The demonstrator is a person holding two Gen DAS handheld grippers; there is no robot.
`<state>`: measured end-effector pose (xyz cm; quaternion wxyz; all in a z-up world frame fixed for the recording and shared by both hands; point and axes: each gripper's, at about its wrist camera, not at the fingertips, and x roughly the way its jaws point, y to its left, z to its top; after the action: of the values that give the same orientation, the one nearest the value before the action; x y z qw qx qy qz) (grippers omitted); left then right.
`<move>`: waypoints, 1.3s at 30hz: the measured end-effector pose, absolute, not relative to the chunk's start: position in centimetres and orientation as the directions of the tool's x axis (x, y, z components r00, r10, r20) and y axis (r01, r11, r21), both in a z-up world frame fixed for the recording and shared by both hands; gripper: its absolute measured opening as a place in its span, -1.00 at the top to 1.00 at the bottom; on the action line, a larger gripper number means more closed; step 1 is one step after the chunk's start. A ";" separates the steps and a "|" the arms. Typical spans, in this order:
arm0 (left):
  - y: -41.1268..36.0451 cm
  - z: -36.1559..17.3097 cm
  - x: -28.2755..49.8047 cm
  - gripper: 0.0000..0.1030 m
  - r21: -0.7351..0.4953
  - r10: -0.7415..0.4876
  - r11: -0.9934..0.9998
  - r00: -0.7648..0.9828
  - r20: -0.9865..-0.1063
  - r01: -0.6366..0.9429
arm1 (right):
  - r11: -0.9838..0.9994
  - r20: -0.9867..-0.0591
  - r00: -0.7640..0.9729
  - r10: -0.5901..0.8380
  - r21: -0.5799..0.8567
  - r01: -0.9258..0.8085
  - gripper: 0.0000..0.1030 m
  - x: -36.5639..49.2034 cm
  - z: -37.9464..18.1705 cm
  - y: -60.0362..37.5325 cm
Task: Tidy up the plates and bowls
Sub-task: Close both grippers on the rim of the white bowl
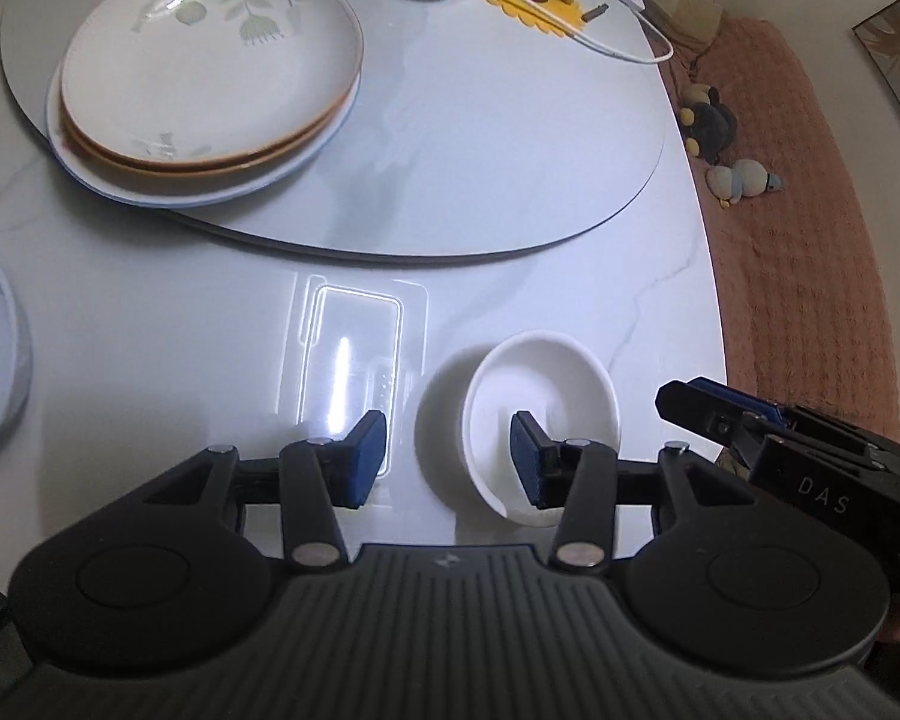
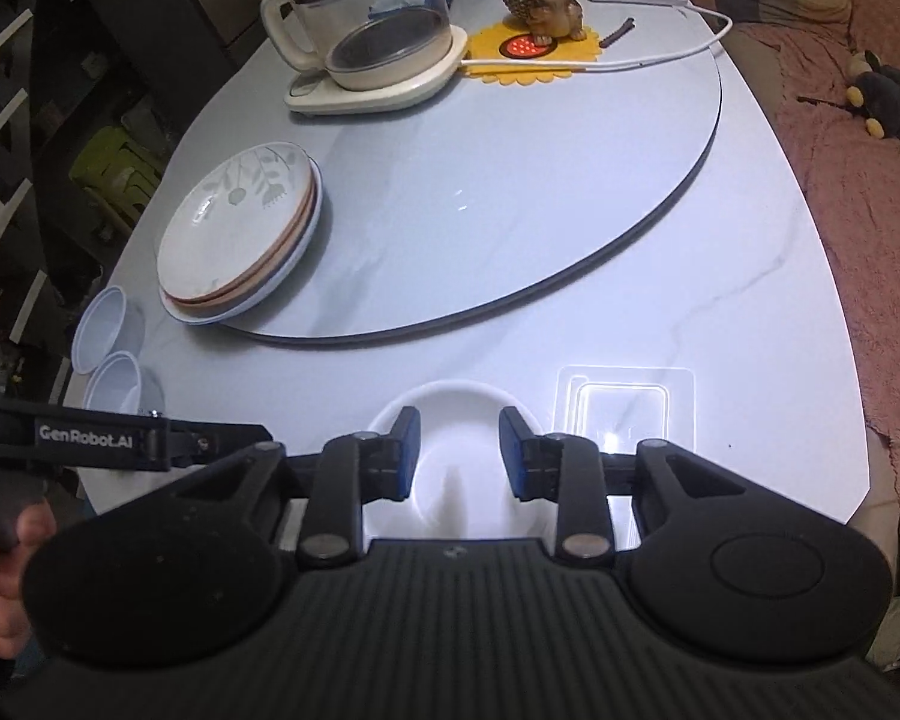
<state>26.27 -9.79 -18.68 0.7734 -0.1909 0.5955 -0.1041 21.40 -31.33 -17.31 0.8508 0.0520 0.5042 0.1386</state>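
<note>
A small white bowl (image 1: 543,414) sits on the table near its front edge; it also shows in the right wrist view (image 2: 459,456). My left gripper (image 1: 447,459) is open, its right finger over the bowl's inside and its left finger outside the rim. My right gripper (image 2: 459,453) is open just above the same bowl. A stack of three plates (image 1: 210,75), floral one on top, rests on the turntable; the stack (image 2: 240,234) is far left in the right wrist view. Two pale bowls (image 2: 111,354) sit at the table's left edge.
A clear plastic tray (image 1: 354,360) lies next to the small bowl. A glass kettle on its base (image 2: 372,30), a dog figurine on a yellow mat (image 2: 546,0) and a white cable stand at the turntable's (image 2: 510,180) far side. A pink-covered sofa (image 2: 858,180) runs along the right.
</note>
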 end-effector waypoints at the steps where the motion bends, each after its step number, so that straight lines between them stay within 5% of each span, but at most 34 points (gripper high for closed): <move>1: -10.2 -19.2 26.6 0.00 -0.422 -0.393 0.904 0.257 -0.883 -0.068 | 0.956 -0.848 0.445 0.288 0.229 -0.182 0.37 21.7 -17.7 -31.6; 10: -12.1 -23.7 27.9 0.07 -0.440 -0.415 0.887 0.180 -0.892 -0.137 | 0.949 -0.892 0.337 0.301 0.246 -0.195 0.37 24.6 -21.3 -33.4; 20: -13.6 -24.8 28.8 0.60 -0.443 -0.420 0.888 0.176 -0.890 -0.123 | 0.937 -0.910 0.261 0.321 0.266 -0.226 0.47 26.2 -23.5 -33.1; 27: -13.5 -25.8 29.2 0.64 -0.457 -0.437 0.876 0.151 -0.887 -0.151 | 0.931 -0.923 0.230 0.308 0.242 -0.275 0.70 26.4 -24.4 -32.7; 39: -12.4 -25.8 28.9 0.64 -0.478 -0.458 0.858 0.140 -0.878 -0.190 | 0.924 -0.913 0.218 0.346 0.290 -0.250 0.70 26.2 -24.1 -33.0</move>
<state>28.88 -12.42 -25.80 0.7125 -0.2497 0.6489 -0.0939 26.25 -32.97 -24.10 0.7793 0.0403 0.5955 0.1910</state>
